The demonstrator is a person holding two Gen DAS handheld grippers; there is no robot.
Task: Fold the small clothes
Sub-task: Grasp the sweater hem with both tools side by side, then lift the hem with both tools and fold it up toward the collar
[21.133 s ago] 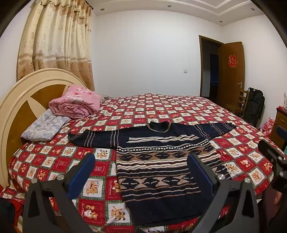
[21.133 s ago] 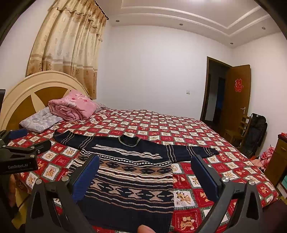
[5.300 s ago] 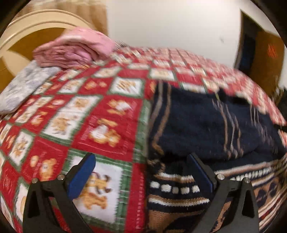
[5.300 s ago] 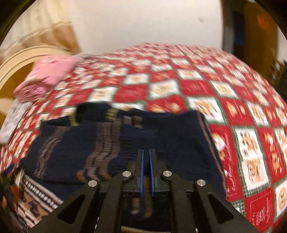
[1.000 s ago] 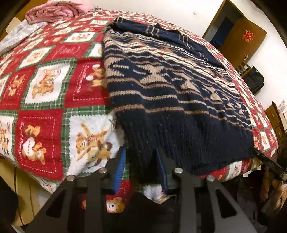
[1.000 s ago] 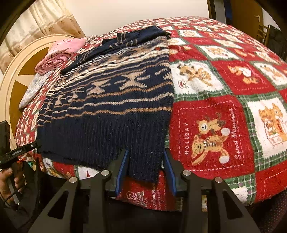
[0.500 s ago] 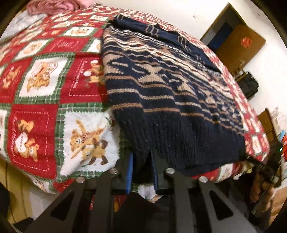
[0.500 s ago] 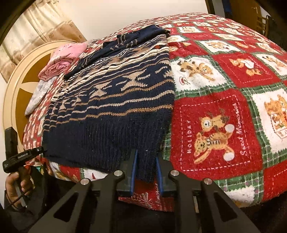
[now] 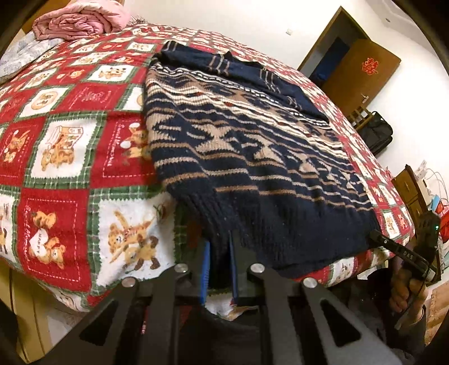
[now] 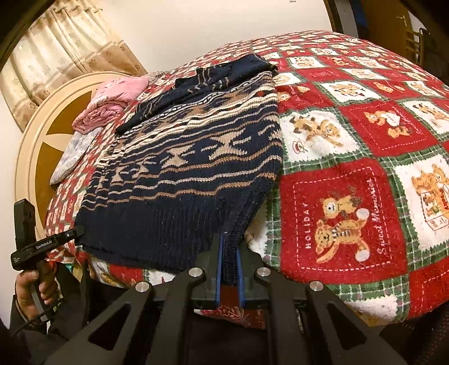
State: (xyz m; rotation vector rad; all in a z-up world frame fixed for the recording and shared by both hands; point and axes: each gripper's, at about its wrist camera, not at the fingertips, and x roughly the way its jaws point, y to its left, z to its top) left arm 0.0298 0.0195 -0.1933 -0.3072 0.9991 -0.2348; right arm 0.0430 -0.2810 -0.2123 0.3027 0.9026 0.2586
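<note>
- Down at the near edge of the bed, the left gripper (image 9: pixel 220 247) has just been closing, and its blue pads now pinch the ribbed hem at the sweater's left bottom corner.
- Likewise the right gripper (image 10: pixel 228 254) has just been closing; its pads are clamped on the hem at the right bottom corner, with the knit bunched between them.
- Each tool shows in the other's view: a hand (image 10: pixel 35 283) grips the left handle at the far corner of the hem, and a hand (image 9: pixel 407 289) grips the right one.
- From both corners the sweater (image 9: pixel 252 157) spreads away over the bed, navy with tan and cream patterned bands, its hem hanging a little over the mattress edge.
- At the far end the sleeves (image 10: pixel 213 77) lie folded across the chest, dark blue with thin stripes.
- Under it lies the bedspread (image 10: pixel 350 202), red, white and green squares with teddy bears.
- Farther off, a pink folded quilt (image 9: pixel 81 21) rests near the cream headboard (image 10: pixel 33 146), with a curtain (image 10: pixel 64 47) behind and a brown door (image 9: pixel 362 73) across the room.
</note>
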